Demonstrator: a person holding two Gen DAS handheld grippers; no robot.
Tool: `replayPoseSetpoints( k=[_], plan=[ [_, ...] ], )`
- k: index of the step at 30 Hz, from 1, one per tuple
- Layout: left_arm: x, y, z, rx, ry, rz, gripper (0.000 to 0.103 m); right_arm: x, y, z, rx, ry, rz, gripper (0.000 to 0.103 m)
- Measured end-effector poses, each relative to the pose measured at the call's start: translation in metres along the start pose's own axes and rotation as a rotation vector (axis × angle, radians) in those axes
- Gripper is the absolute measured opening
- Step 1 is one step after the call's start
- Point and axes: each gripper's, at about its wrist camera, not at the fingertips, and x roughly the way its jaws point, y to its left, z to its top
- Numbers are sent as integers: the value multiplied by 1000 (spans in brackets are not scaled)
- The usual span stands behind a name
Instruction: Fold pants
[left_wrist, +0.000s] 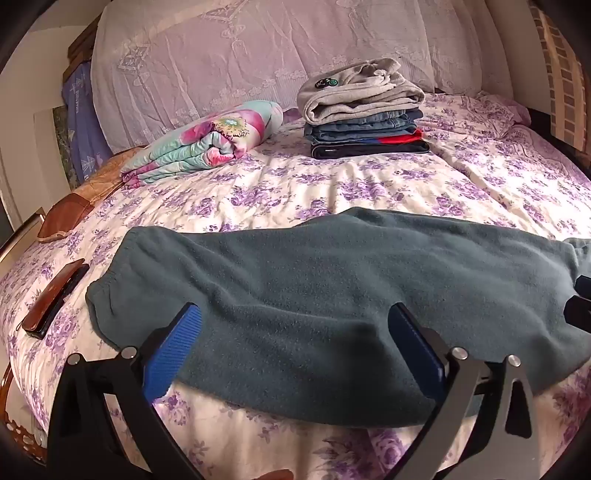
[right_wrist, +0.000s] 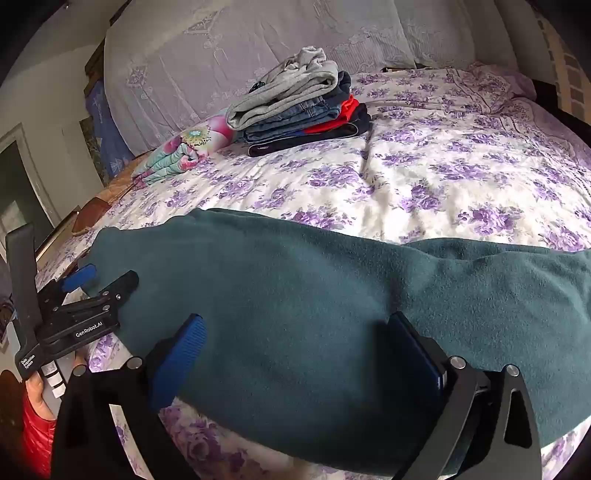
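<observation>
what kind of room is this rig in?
Most likely a home bedroom. A bed with a purple-flowered bedspread fills both views, a lace-covered headboard stands behind it, and a stack of folded clothes and a rolled floral quilt lie on it.

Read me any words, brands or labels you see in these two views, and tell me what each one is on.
"GenRobot.AI": white print on the black body of the left hand-held gripper, seen in the right wrist view.
Small white vertical label on that gripper's handle: too small and blurred to read.
Round patch on the grey folded garment topping the stack of folded clothes: a design, no legible text.
Nothing else readable.
</observation>
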Motion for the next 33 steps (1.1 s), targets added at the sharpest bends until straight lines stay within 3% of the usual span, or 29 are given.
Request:
replayPoseSetpoints(
  k=[33],
  plan=[
    [3,-5,-5,-15,8,-16,99,-1,-1,-1,8,-4,8,100]
  ],
)
